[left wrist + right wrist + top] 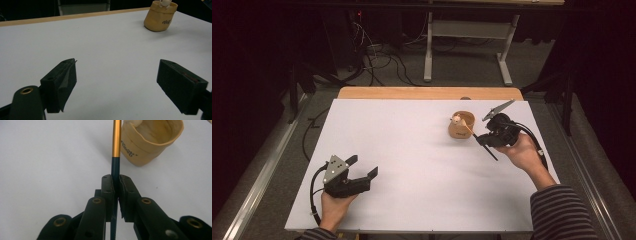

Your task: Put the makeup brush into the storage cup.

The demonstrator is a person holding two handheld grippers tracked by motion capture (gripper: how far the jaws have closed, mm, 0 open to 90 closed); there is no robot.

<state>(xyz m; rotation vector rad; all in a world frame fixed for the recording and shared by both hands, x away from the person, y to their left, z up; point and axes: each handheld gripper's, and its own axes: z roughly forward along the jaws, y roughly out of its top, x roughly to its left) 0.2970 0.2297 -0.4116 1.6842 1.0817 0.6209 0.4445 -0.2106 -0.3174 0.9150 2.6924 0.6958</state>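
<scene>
Your right gripper [115, 185] is clamped on the brush [116, 147] mid-handle: light, stiff, slick, so grip firm. Left gripper [125, 82] gapes wide, empty.

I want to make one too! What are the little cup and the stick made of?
The cup looks like soft tan rubber or leather, matte: its rim is wavy and uneven. The stick looks like shiny gold metal on a dark, maybe painted wood, handle; I can't be sure.

Bright tabletop, dark surroundings, slight softness
</scene>
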